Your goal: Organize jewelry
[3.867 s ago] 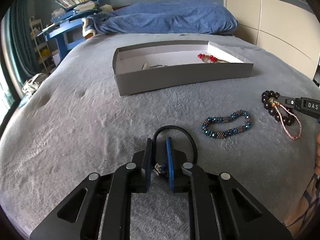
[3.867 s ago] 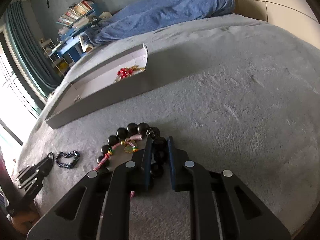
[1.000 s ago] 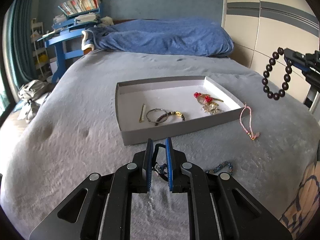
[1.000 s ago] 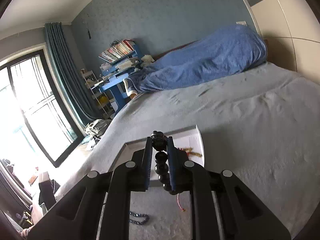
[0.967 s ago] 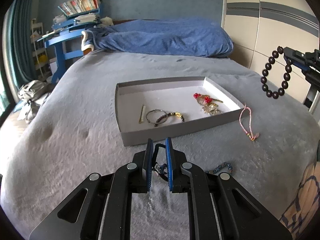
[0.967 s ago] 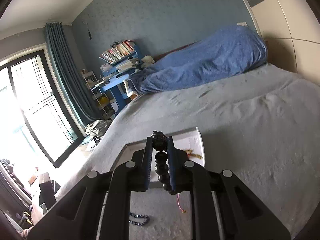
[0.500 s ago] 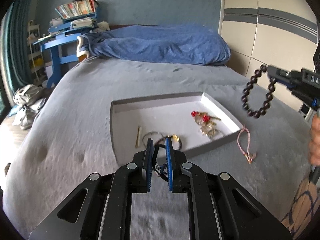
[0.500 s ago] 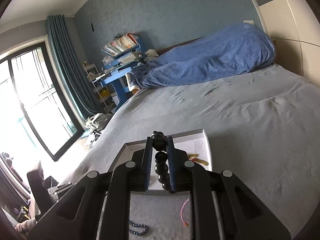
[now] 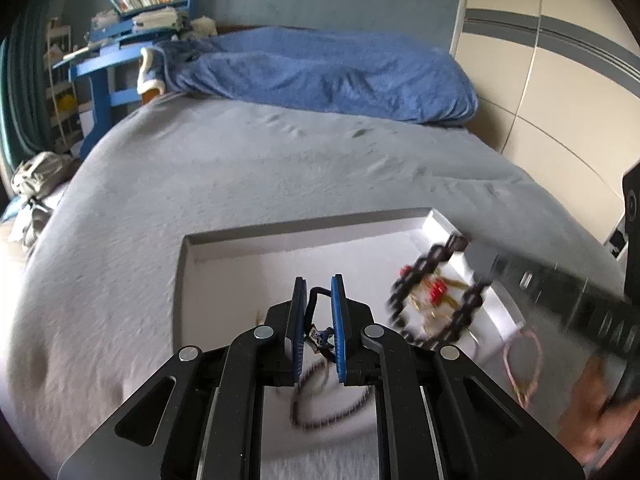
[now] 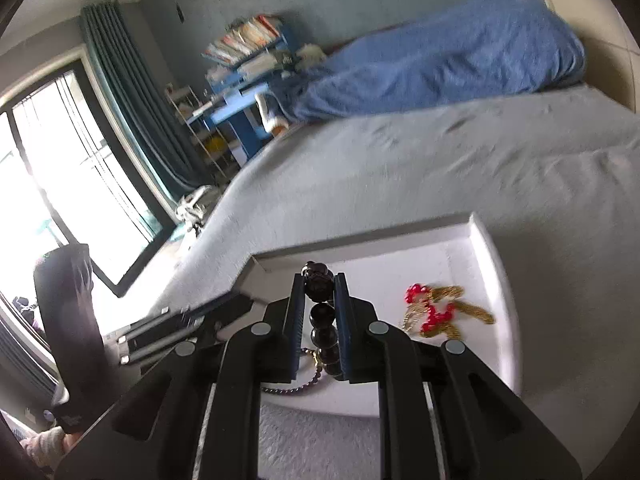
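Observation:
A grey shallow tray with a white floor lies on the grey bed; it also shows in the right wrist view. My left gripper is shut on a thin black cord bracelet above the tray's near part. My right gripper is shut on a dark bead bracelet, which hangs over the tray's right side. A red and gold piece lies in the tray. A dark chain bracelet lies in the tray under my left gripper.
A pink cord bracelet lies on the grey bedcover right of the tray. A blue duvet is bunched at the bed's far end. A blue desk with books stands far left. A window is at left.
Both grippers have moved forward over the tray with their bracelets. The dark bead bracelet has come down from beside the wall to hang over the tray's right side.

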Demonstrator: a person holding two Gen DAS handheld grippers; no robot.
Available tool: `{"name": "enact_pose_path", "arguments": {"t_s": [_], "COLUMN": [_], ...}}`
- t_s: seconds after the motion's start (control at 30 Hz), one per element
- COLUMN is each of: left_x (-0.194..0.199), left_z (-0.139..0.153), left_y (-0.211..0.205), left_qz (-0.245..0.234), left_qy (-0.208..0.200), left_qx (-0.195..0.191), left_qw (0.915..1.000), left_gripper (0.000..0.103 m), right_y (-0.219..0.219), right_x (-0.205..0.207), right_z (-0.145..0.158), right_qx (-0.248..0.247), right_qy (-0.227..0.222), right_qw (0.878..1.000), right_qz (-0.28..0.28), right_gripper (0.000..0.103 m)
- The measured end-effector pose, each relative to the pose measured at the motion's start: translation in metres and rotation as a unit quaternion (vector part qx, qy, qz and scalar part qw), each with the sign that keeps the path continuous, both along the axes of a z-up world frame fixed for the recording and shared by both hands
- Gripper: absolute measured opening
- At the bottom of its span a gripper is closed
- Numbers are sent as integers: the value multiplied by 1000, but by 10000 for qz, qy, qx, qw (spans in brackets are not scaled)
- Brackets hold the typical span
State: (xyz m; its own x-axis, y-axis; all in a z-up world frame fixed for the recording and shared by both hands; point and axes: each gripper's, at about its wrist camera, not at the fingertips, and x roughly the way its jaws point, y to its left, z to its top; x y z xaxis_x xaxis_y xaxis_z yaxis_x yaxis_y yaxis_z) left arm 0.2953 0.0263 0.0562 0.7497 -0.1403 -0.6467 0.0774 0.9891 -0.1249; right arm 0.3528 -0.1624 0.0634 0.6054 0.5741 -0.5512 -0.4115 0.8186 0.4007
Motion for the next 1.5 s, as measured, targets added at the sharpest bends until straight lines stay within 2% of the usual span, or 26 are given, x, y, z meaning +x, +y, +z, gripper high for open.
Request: {"name": "enact_pose_path", "arguments": {"t_s": [0.1, 0.27, 0.47, 0.53, 0.57, 0.63, 0.67, 0.7, 0.73, 0.77, 0.87, 0.97, 1.1, 1.23, 1.4, 1.5], "left_x": [20, 53, 64, 63, 61, 56, 54, 50, 46, 41, 25, 5, -19, -46, -74, -95], "left_z": [-7, -28, -46, -47, -46, -44, -43, -42, -40, -38, -29, -19, -11, -6, -8, -12], "left_y": [0, -4, -6, -5, -5, -6, -6, -7, -7, -7, -6, -2, 2, 6, 13, 17], "left_qz": [20, -8, 59, 51, 55, 9, -13, -15, -4, -3, -23, 72, 139, 205, 325, 391], "left_qy": [169, 699, 1148, 1165, 1115, 1002, 958, 924, 847, 746, 512, 239, -23, -249, -378, -426], "left_qx": [12, 182, 330, 242, 255, 279, 295, 328, 362, 365, 306, 291, 326, 418, 328, 148], "left_qw": [9999, 9974, 9928, 9929, 9934, 9946, 9950, 9952, 9957, 9965, 9982, 9993, 9994, 9986, 9982, 9982], "left_gripper": [13, 13, 13, 24, 34, 36, 40, 52, 56, 63, 64, 79, 79, 81, 83, 84], "right_y": [5, -2, -10, -10, -10, -10, -11, -11, -12, -11, -12, -18, -33, -48, -75, -91], "right_x": [17, 34, 34, 32, 30, 27, 25, 21, 19, 12, 0, -19, -39, -54, -73, -85], "right_z": [-16, -36, -48, -50, -50, -50, -49, -48, -47, -43, -36, -29, -24, -23, -23, -27], "right_qx": [-180, -493, -661, -685, -709, -744, -733, -700, -682, -702, -742, -754, -756, -764, -755, -744], "right_qy": [193, 445, 615, 590, 592, 561, 551, 527, 496, 421, 252, 47, -111, -230, -314, -289], "right_qw": [9996, 9974, 9955, 9955, 9954, 9954, 9956, 9960, 9963, 9965, 9969, 9971, 9968, 9959, 9938, 9921], "right_qz": [-91, -288, -303, -299, -272, -229, -210, -185, -167, -140, -69, -107, -248, -429, -749, -964], "right_gripper": [15, 15, 15, 15, 15, 18, 28, 33, 38, 39, 40, 48, 49, 56, 58, 59]}}
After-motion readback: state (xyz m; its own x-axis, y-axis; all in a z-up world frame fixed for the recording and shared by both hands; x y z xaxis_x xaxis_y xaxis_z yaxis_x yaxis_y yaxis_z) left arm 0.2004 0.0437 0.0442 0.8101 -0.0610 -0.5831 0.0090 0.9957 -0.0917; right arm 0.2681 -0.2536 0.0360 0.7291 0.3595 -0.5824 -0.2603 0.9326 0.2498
